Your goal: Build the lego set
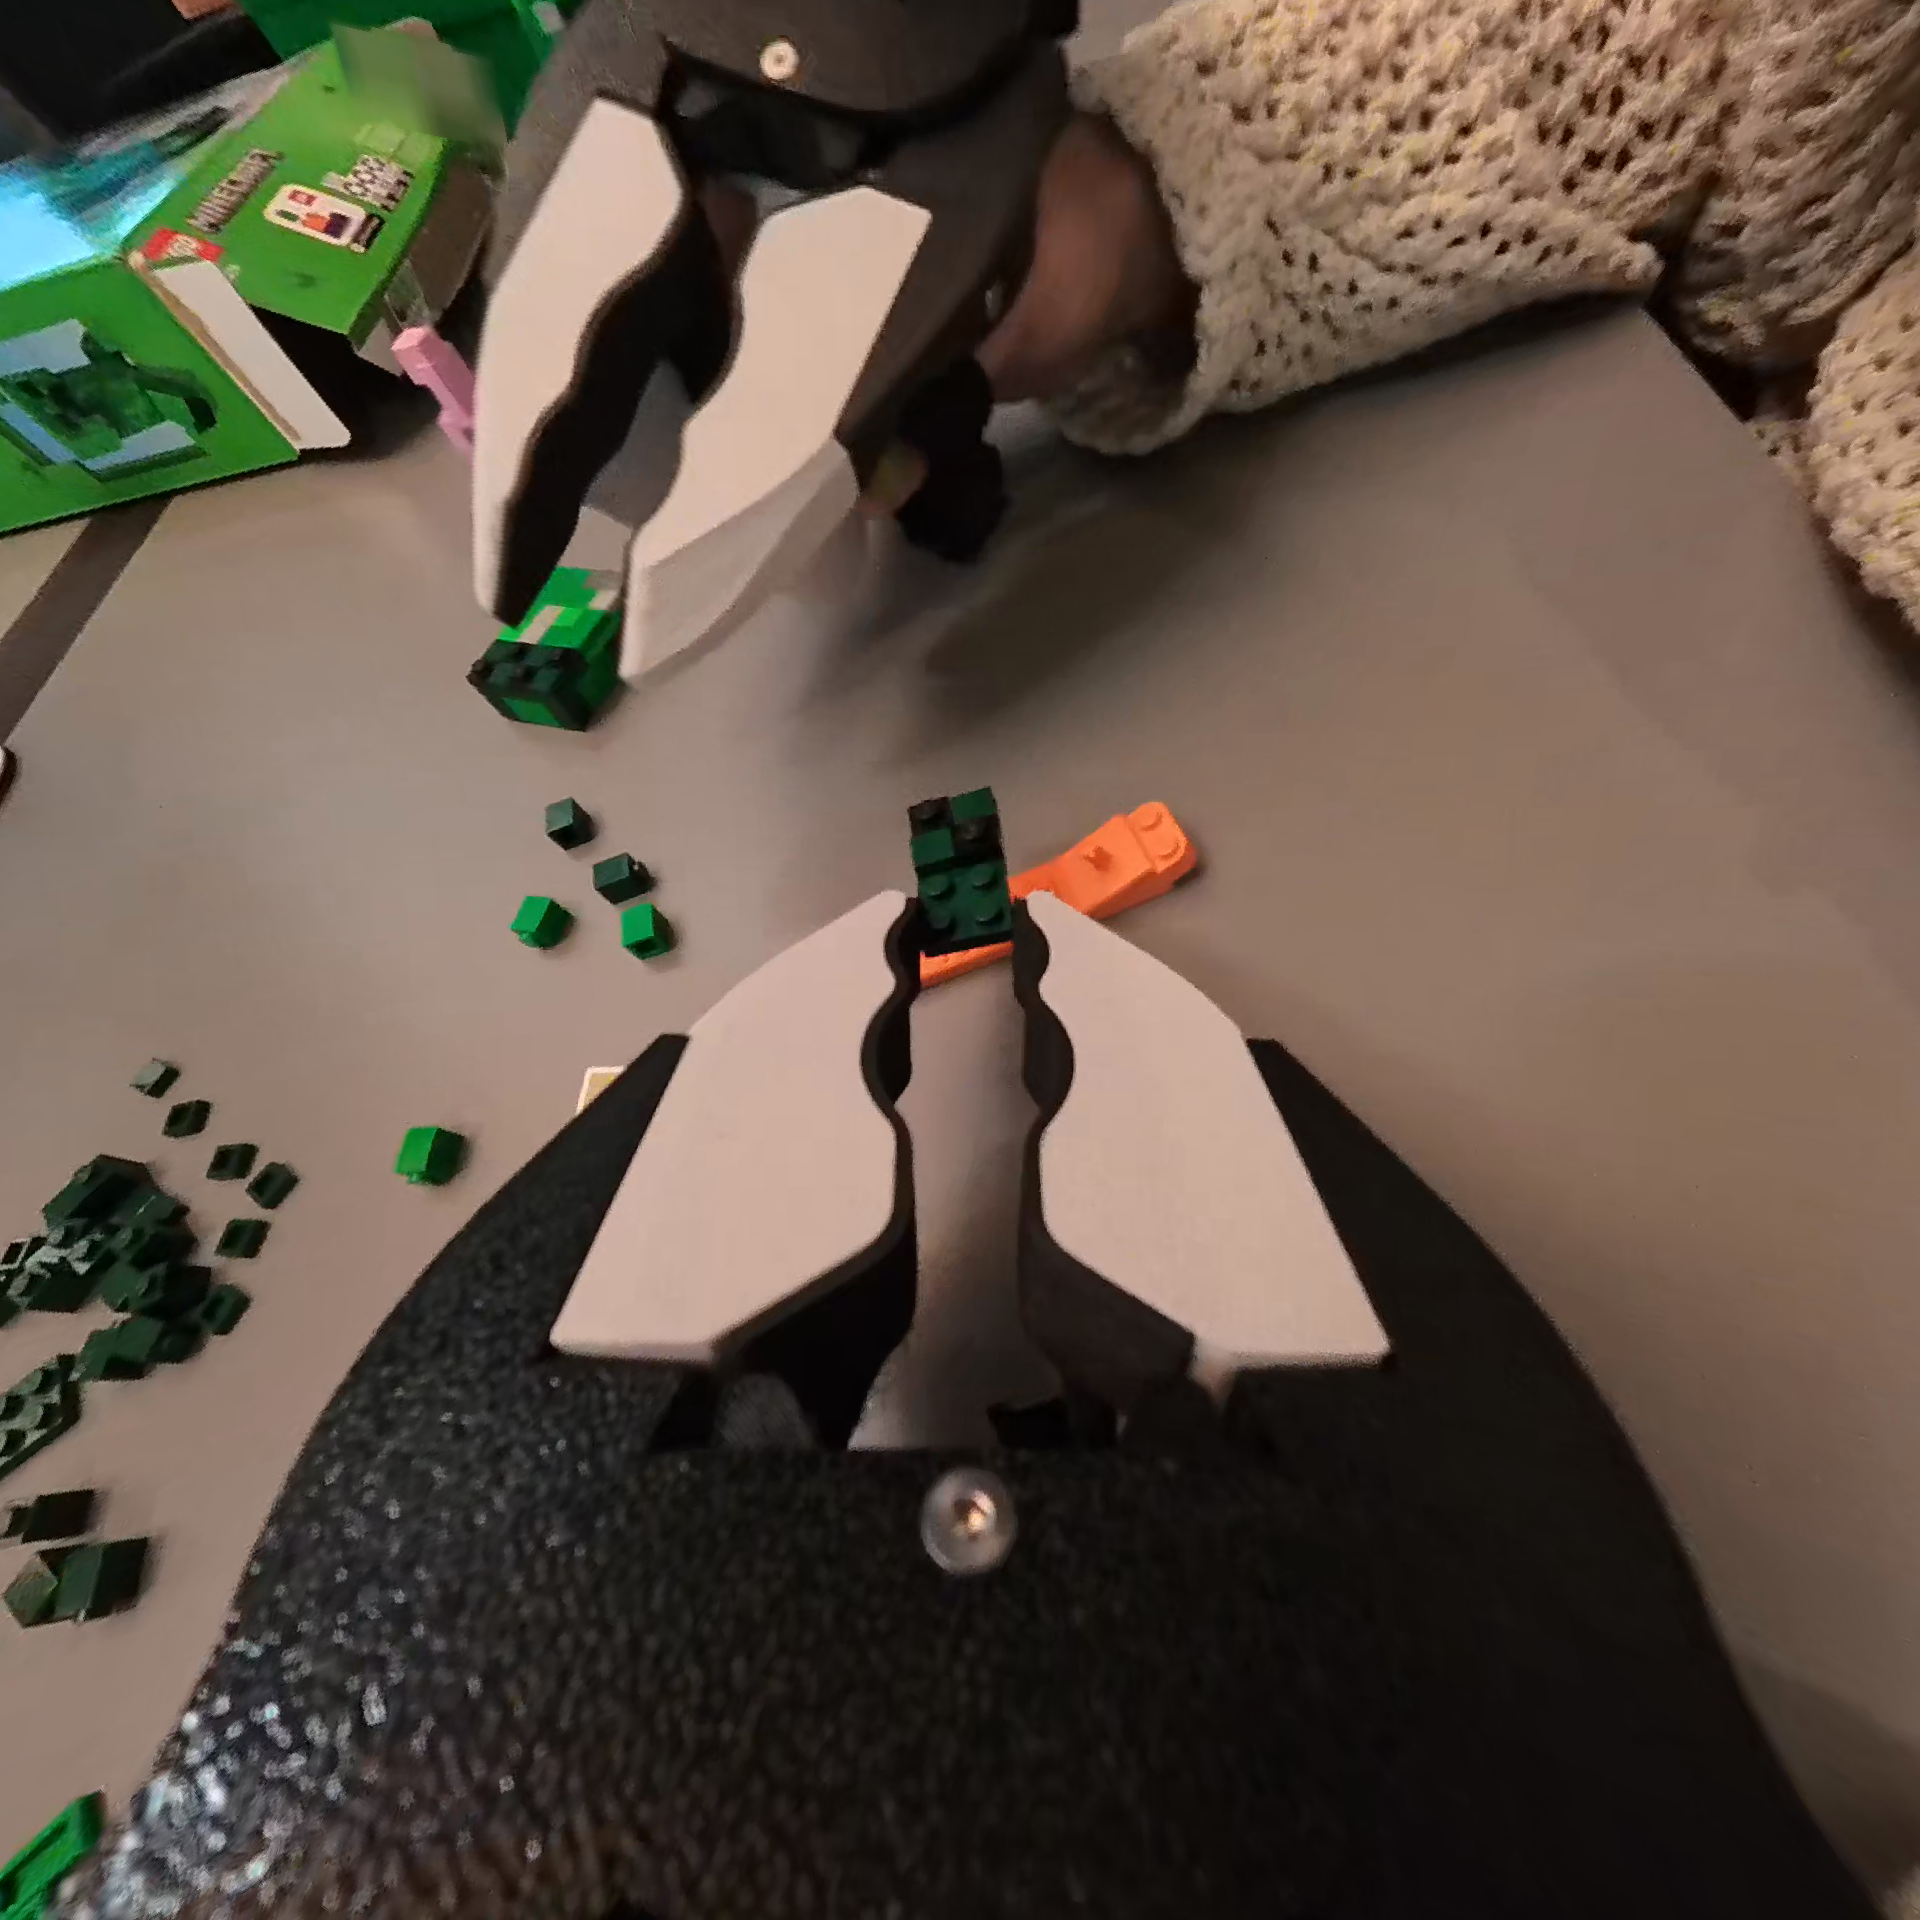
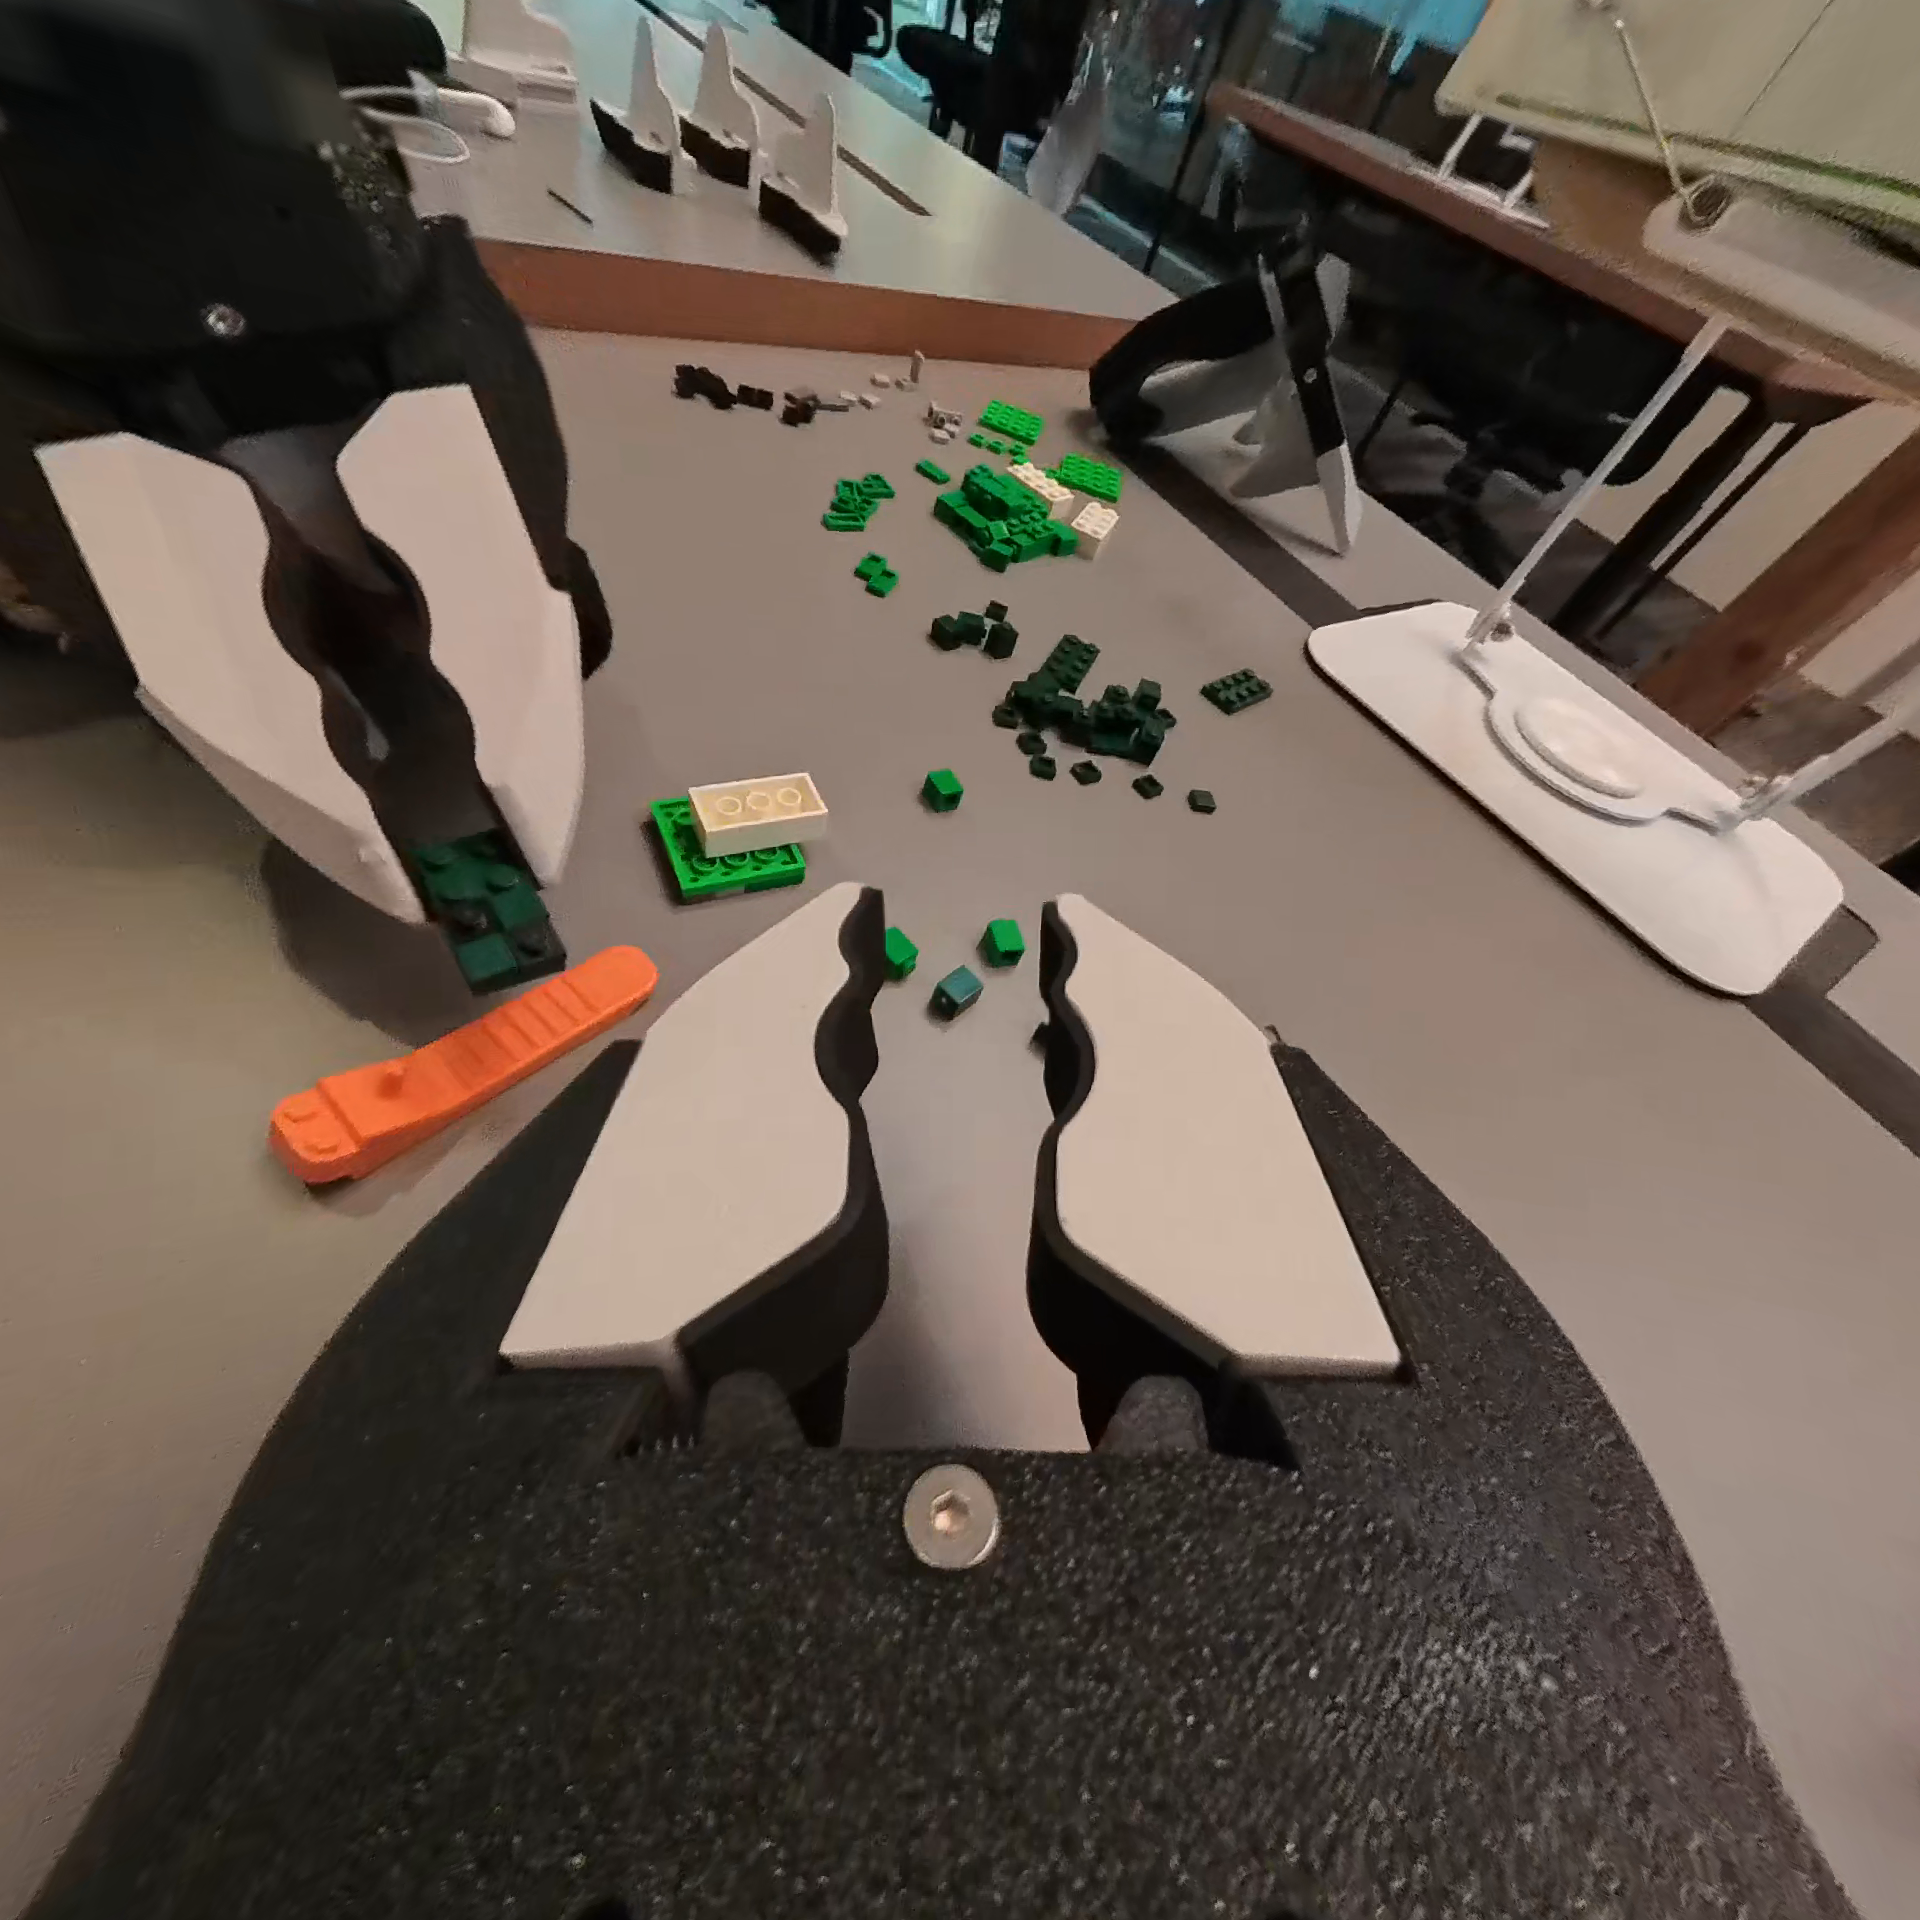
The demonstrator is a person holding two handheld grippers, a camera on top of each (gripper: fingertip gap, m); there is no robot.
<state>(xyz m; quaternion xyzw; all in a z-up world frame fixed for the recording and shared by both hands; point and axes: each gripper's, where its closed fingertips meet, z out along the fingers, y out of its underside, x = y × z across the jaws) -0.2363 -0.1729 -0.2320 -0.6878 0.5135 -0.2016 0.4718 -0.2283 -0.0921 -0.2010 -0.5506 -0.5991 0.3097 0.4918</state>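
the left gripper (image 1: 961, 914) pinches a small dark green lego assembly (image 1: 961, 868) between its fingers. the long axis of the assembly continues the line of the fingers, and its far end sticks out past the tips, just above the orange brick separator (image 1: 1117, 862) on the grey desk (image 1: 1455, 935). the right gripper (image 2: 961, 909) has its fingers spread with nothing between them, low over three loose green pieces (image 2: 956, 987).

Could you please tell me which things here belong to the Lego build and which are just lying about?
Build: dark green assembly held in left gripper; loose green bricks; green plate with white brick; orange brick separator.
Lying about: white stand base; spare fingers on far table; green box.
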